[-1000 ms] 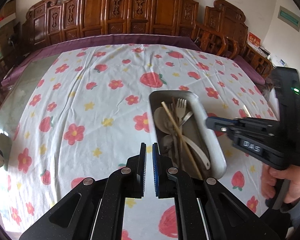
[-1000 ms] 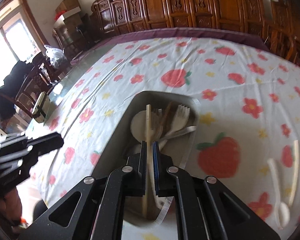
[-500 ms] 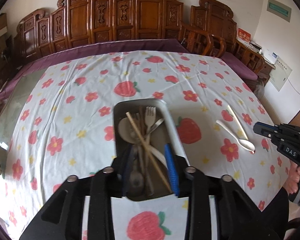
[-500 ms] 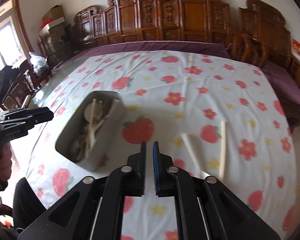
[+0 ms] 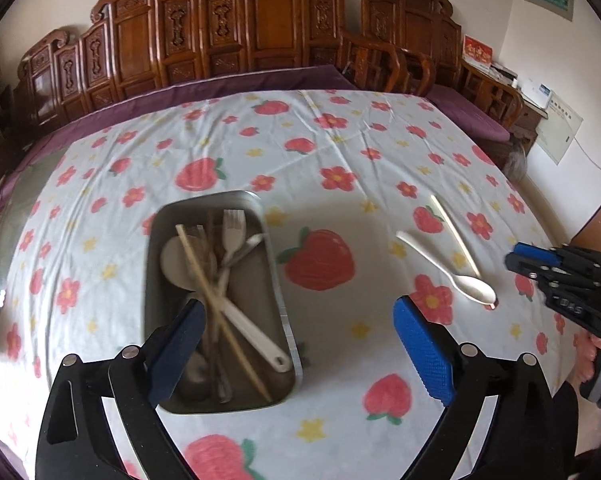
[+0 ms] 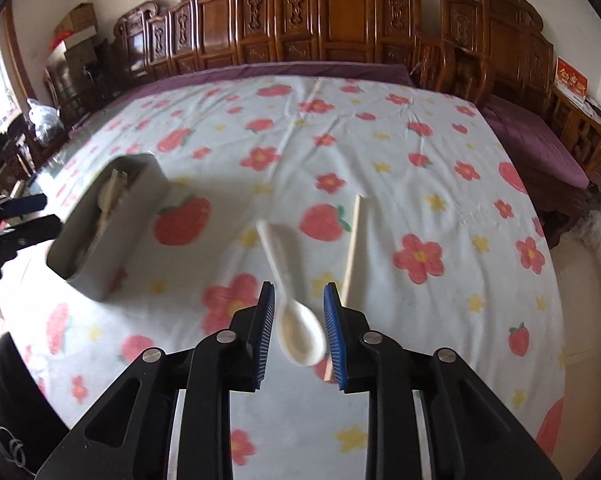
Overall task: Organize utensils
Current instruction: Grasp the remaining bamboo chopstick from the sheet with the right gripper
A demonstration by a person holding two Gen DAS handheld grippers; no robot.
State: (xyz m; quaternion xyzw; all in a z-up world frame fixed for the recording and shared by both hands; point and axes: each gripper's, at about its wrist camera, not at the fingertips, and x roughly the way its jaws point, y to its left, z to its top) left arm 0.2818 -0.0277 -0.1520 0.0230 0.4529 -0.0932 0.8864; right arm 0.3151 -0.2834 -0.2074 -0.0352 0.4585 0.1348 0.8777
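A metal tray (image 5: 276, 280) holds a fork, spoons and chopsticks; it also shows in the right wrist view (image 6: 140, 200). A white spoon (image 5: 448, 270) and a single chopstick (image 5: 454, 234) lie on the flowered cloth to the tray's right. My left gripper (image 5: 296, 324) is wide open, its left finger over the tray's near end. My right gripper (image 6: 298, 308) is open, its fingers either side of the white spoon's bowl (image 6: 300, 336), with the chopstick (image 6: 352, 248) just to the right. The right gripper also shows in the left wrist view (image 5: 518, 258).
The flowered tablecloth (image 6: 340, 140) covers a large table with a purple border. Carved wooden chairs (image 6: 340, 32) line the far side and right. A glass tabletop part (image 5: 28, 184) is bare at the left.
My left gripper has opened wide and drawn back from the tray. My right gripper has swung right from the tray to the white spoon and opened around its bowl.
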